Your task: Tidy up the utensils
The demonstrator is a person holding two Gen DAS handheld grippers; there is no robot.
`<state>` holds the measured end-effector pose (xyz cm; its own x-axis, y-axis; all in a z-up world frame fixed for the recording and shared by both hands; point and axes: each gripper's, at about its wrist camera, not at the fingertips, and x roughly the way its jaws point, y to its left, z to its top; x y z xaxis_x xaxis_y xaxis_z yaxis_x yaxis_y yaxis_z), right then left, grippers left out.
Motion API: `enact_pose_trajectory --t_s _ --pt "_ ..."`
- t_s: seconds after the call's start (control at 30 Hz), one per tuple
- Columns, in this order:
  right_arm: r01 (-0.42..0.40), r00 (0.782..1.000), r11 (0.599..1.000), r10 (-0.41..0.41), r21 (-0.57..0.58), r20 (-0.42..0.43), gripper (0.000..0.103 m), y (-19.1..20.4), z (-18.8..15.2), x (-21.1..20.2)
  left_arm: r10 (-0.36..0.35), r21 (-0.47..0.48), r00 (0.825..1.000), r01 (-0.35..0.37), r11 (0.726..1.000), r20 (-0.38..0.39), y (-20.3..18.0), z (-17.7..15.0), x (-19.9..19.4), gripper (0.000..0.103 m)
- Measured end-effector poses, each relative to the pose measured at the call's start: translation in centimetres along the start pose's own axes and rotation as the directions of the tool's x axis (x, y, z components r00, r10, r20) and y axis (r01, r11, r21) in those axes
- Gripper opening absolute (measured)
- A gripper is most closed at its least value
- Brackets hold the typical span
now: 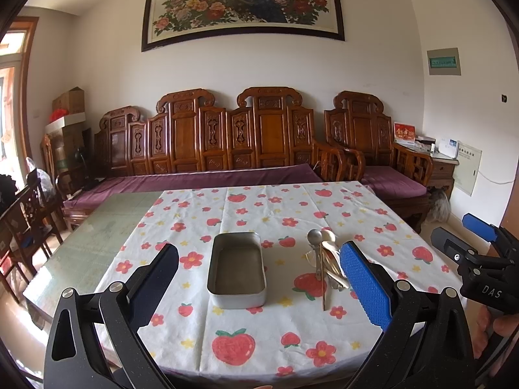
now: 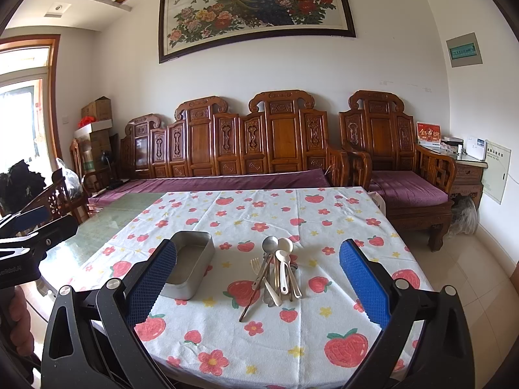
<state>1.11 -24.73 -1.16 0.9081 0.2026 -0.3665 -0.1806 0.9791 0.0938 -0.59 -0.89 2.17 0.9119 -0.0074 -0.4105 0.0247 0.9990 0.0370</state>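
Strawberry cloth (image 2: 259, 340): tin (image 1: 236, 269) empty, utensils (image 2: 279, 275) piled (maybe chopsticks), left gripper (image 1: 259, 278) & right gripper (image 2: 259, 278) both spread wide.

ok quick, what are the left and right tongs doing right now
Left tongs: open, holding nothing, hovering over the metal tin.
Right tongs: open, holding nothing, facing the utensil pile.

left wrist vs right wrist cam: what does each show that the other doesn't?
Left wrist only: the full inside of the metal tin, which is bare, and the right tongs at the frame's right edge.

Right wrist only: the whole utensil pile unblocked, with its fork, and the left tongs at the left edge.

Both: the strawberry tablecloth, tin beside pile, each camera's own tongs open and empty, wooden bench, peacock painting.
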Motion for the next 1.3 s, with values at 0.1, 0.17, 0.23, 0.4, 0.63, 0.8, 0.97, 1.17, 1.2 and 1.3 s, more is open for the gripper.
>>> enact_pose_trajectory --t_s 0.1,0.17,0.23,0.4,0.63,0.8,0.97,1.17,1.2,1.3 --pt "-0.001 1.0 1.0 0.001 0.0 0.001 0.101 0.0 0.0 -0.1 -0.001 0.0 1.0 0.001 1.0 0.0 0.0 0.0 0.0 0.097" --pt "0.0 1.0 1.0 0.0 -0.001 0.001 0.101 0.0 0.0 -0.1 0.0 0.0 1.0 0.0 1.0 0.0 0.0 -0.1 0.0 0.097" --pt "-0.001 1.0 1.0 0.001 0.0 0.002 0.101 -0.1 0.0 -0.1 0.0 0.0 1.0 0.0 1.0 0.001 0.1 -0.2 0.0 0.097" --pt "-0.002 1.0 1.0 0.002 0.0 0.002 0.101 -0.1 0.0 -0.2 -0.002 0.0 1.0 0.002 1.0 0.002 0.0 -0.1 0.0 0.097" --pt "-0.002 1.0 1.0 0.002 0.001 0.003 0.101 0.4 0.2 -0.2 -0.001 0.0 1.0 0.001 1.0 0.003 0.0 -0.2 -0.1 0.097" --pt "-0.002 1.0 1.0 0.002 0.002 0.004 0.101 0.3 0.2 -0.2 -0.001 0.001 1.0 0.001 1.0 0.002 0.0 -0.2 -0.1 0.097" --pt "-0.006 1.0 1.0 0.006 0.005 -0.004 0.101 1.0 0.6 0.1 -0.004 0.009 1.0 0.005 1.0 -0.016 -0.1 -0.5 0.6 0.097" --pt "-0.033 0.999 0.999 0.033 0.0 -0.03 0.101 0.2 -0.4 1.9 -0.015 0.023 0.997 0.017 1.0 -0.071 -0.3 -1.3 3.6 0.097" --pt "-0.036 0.999 0.999 0.036 -0.004 -0.033 0.101 0.2 -0.5 2.3 -0.019 0.026 0.996 0.022 0.999 -0.082 -0.3 -1.5 4.2 0.097" --pt "-0.04 0.998 0.999 0.04 -0.008 -0.04 0.1 -0.4 -0.9 3.6 -0.03 0.032 0.994 0.033 0.999 -0.109 -0.3 -2.1 6.3 0.097"
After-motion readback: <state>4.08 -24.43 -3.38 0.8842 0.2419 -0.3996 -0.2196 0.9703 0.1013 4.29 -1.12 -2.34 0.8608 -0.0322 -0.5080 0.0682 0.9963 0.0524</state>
